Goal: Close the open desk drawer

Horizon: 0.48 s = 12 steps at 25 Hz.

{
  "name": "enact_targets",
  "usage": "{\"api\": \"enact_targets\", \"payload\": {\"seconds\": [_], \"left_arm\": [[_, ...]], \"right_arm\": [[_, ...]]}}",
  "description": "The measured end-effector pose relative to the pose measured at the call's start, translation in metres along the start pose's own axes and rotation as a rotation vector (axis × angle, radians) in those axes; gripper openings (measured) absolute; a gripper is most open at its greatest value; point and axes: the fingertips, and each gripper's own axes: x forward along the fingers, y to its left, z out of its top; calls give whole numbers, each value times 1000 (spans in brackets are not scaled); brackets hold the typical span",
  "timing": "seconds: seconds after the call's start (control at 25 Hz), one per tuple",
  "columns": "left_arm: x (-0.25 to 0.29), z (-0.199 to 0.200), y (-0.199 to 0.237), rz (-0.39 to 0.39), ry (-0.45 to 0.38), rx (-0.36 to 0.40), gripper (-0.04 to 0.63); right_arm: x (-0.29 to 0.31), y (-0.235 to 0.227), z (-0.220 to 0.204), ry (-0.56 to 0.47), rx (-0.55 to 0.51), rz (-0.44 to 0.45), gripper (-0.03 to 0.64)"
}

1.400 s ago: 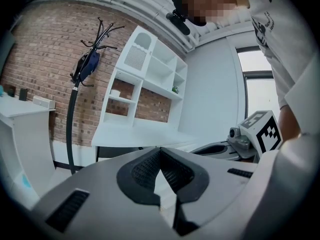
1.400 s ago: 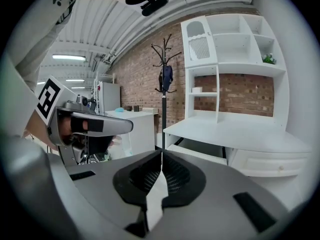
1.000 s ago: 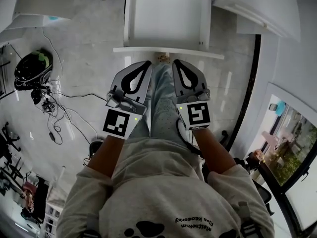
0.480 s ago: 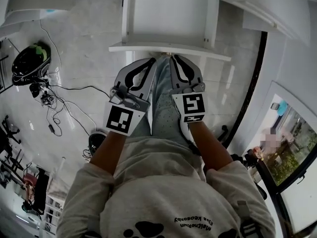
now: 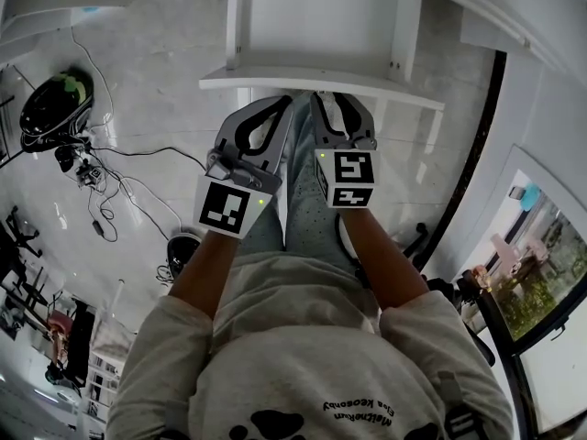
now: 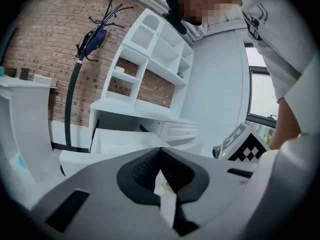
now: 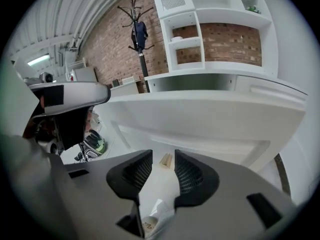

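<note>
Item: white desk (image 6: 140, 113) with a shelved hutch, standing ahead of both tools. Item: its drawer (image 5: 316, 21), drawn far out toward the tools, interior bare. The front panel (image 5: 312, 81) lies just beyond and above both sets of tips, and no view shows contact. Item: left gripper (image 5: 282, 106), jaws clenched tip to tip on nothing. Item: right gripper (image 5: 336, 102), just beside it, jaws spread and empty, having just been opening; only the panel's face shows past the gap. Step in hand, as judged: the approach, with both tools held before the panel, the push not yet begun and the drawer wholly open. The next move calls for setting the tips squarely against the panel and driving straight forward, evenly on both sides so the drawer does not skew. Surroundings: the person's legs (image 5: 303, 214) run beneath and between the tools toward the panel, seemingly below the drawer's path. A black-and-green helmet-like object (image 5: 55, 117) and loose cables (image 5: 119, 186) lie on the floor well off the left gripper's outer side, out of the way.
</note>
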Motion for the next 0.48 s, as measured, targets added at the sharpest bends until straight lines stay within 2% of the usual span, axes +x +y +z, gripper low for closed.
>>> {"api": "enact_targets", "payload": {"seconds": [0.48], "left_arm": [[8,-16,6,-3,4,-22,18]], "right_arm": [[27,-8,-21,101,95,-102,131]]}}
